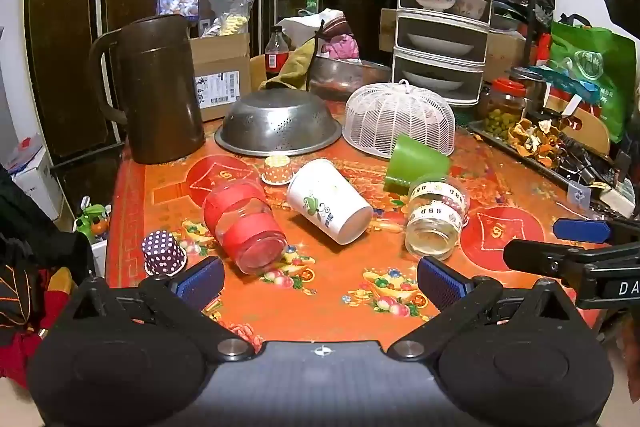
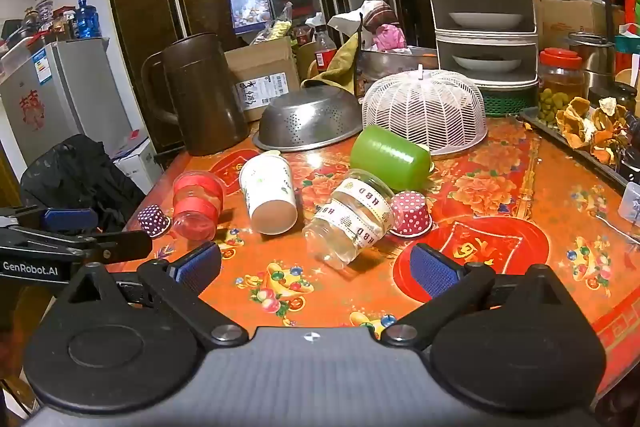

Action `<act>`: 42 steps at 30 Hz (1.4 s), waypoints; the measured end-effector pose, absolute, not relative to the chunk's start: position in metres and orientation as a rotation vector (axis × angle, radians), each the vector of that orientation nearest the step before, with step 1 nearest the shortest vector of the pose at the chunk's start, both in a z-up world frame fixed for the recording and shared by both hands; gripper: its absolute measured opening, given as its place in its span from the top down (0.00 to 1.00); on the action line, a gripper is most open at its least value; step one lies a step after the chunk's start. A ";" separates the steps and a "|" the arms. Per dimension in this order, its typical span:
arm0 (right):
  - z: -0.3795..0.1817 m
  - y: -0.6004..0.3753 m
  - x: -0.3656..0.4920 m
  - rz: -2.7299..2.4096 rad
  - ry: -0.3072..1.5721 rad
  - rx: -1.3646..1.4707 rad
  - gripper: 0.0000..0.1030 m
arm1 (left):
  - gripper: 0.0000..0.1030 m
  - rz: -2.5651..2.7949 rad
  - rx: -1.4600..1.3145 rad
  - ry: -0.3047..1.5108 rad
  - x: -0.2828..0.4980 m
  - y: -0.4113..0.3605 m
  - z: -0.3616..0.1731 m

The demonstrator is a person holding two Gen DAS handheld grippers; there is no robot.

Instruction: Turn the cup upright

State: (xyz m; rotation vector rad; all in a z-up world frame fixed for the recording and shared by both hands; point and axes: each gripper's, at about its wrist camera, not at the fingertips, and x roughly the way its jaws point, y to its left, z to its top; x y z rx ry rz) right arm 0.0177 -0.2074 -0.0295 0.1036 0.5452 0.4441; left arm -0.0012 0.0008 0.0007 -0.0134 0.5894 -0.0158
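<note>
Several cups lie tipped on the red patterned table: a clear cup with red bands, a white paper cup, a clear cup with HBD tape and a green cup. Small paper cups stand upside down: purple dotted, orange dotted, pink dotted. My left gripper is open and empty at the near edge, just short of the red-banded cup. My right gripper is open and empty, just short of the HBD cup.
A brown jug, an upturned steel colander and a white mesh food cover stand behind the cups. A tiered dish rack, jars and a tray of peels crowd the back right. A fridge stands left.
</note>
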 end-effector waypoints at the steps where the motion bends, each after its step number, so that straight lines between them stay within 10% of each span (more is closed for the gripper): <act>1: -0.029 -0.207 0.018 0.441 0.552 0.096 0.01 | 0.00 -0.022 -0.021 0.587 -0.002 0.001 0.001; 42: -0.024 -0.210 0.017 0.445 0.560 0.126 0.01 | 0.00 -0.019 -0.029 0.621 -0.003 0.003 -0.003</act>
